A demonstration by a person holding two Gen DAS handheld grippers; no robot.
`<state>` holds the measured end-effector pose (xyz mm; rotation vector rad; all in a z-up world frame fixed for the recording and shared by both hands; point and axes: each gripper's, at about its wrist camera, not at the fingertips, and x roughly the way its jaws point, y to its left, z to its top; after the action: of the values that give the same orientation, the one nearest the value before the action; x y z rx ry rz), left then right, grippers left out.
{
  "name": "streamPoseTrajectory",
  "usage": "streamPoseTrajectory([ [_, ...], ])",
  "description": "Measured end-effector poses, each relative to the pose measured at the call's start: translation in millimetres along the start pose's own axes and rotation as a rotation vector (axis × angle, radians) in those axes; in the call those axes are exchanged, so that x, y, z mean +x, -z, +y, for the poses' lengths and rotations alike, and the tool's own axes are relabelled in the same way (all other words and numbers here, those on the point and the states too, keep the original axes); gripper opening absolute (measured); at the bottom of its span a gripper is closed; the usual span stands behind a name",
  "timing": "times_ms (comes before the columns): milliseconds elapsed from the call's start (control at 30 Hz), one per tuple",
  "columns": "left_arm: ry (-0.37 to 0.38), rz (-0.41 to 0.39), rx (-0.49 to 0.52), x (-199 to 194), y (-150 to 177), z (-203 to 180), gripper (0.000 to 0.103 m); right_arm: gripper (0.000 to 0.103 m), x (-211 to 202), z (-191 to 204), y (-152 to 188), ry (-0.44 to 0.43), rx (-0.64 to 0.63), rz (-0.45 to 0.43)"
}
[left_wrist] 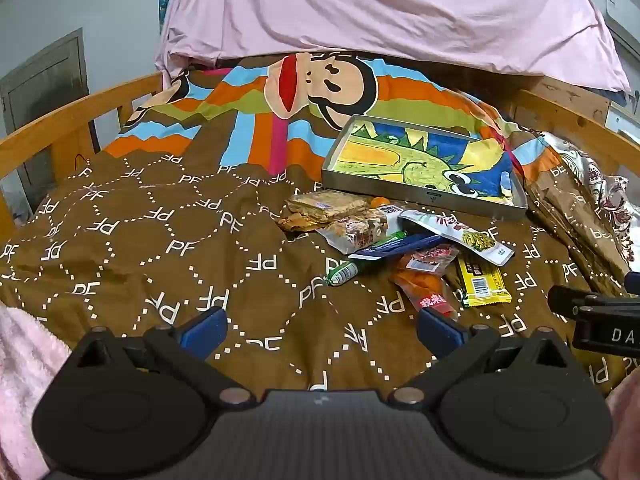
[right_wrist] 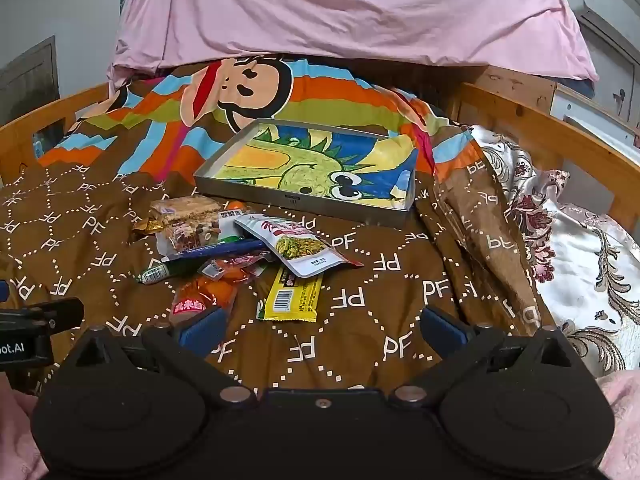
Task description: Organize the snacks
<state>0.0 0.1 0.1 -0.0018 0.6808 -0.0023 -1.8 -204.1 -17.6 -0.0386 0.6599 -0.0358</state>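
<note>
A heap of snack packets lies on the brown bedspread in front of a shallow metal tray (left_wrist: 424, 196) (right_wrist: 304, 206) with a dinosaur drawing inside. In the heap are a yellow bar (left_wrist: 482, 284) (right_wrist: 292, 298), a white pouch (left_wrist: 460, 232) (right_wrist: 298, 246), an orange packet (left_wrist: 424, 284) (right_wrist: 204, 294), a small green tube (left_wrist: 342, 272) (right_wrist: 158, 274) and a biscuit pack (left_wrist: 328, 204) (right_wrist: 186, 206). My left gripper (left_wrist: 320, 330) hovers open just short of the heap, nothing between its fingers. My right gripper (right_wrist: 322, 328) is open too, near the yellow bar.
A wooden bed rail (left_wrist: 60, 132) (right_wrist: 560, 140) runs along both sides. A pink cover (left_wrist: 380, 8) (right_wrist: 340, 8) hangs at the back. A floral satin quilt (right_wrist: 580, 264) is bunched at the right. Pink fleece (left_wrist: 20, 380) lies at the near left.
</note>
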Motion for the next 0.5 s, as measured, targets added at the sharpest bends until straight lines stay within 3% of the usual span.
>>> streamPoseTrajectory([
  [500,0.004,0.008,-0.005,0.9,2.2,0.7,0.103,0.102,1.2,0.1,0.0,0.001,-0.002,0.004],
])
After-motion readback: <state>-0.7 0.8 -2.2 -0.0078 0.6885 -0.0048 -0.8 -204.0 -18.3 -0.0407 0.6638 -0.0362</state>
